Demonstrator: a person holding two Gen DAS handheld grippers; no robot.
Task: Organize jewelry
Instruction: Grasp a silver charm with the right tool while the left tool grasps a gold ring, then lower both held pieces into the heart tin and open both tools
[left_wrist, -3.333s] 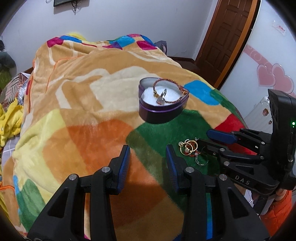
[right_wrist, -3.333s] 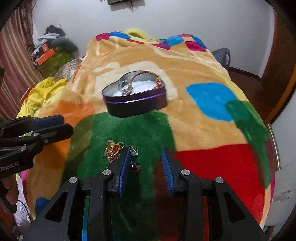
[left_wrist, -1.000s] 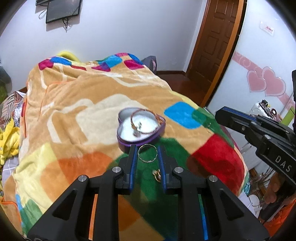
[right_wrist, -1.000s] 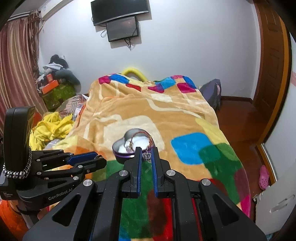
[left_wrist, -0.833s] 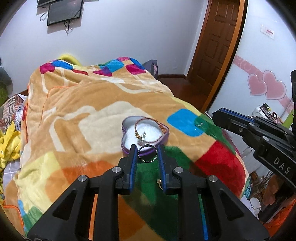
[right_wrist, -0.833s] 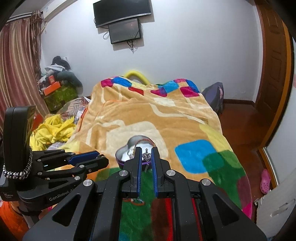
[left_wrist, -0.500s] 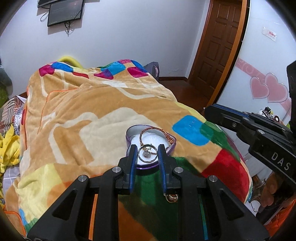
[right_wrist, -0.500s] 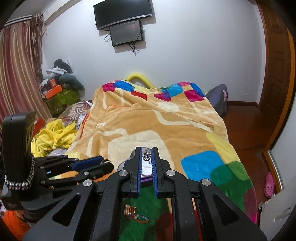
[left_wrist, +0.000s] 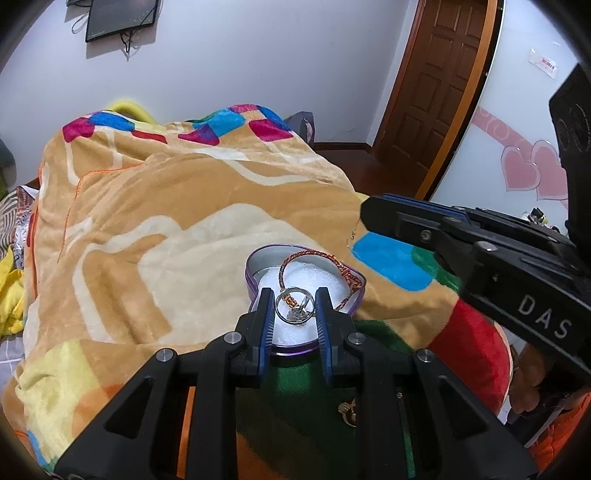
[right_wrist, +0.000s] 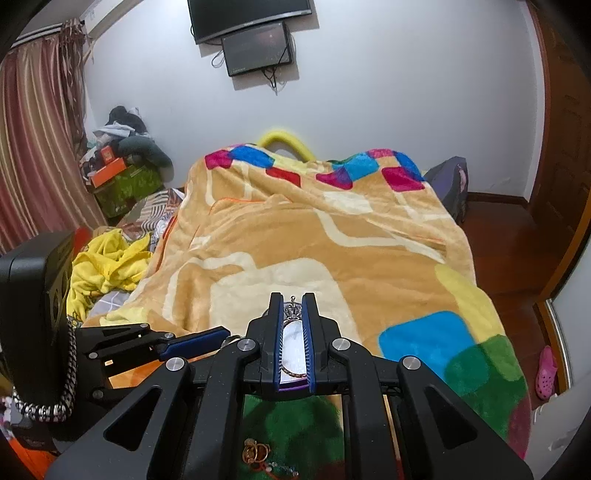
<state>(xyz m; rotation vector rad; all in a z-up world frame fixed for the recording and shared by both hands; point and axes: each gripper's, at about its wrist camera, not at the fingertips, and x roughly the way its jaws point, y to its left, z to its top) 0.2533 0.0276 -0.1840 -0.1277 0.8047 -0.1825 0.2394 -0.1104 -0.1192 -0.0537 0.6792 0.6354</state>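
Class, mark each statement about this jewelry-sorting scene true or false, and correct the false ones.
1. The left tool grips a thin ring. True.
2. The heart-shaped tin is closed with a lid. False: it is open, showing white padding.
3. A braided bracelet lies in the tin. True.
4. The right tool is wide open. False: it pinches a small crown charm.
5. All jewelry is off the blanket. False: a gold cluster remains.
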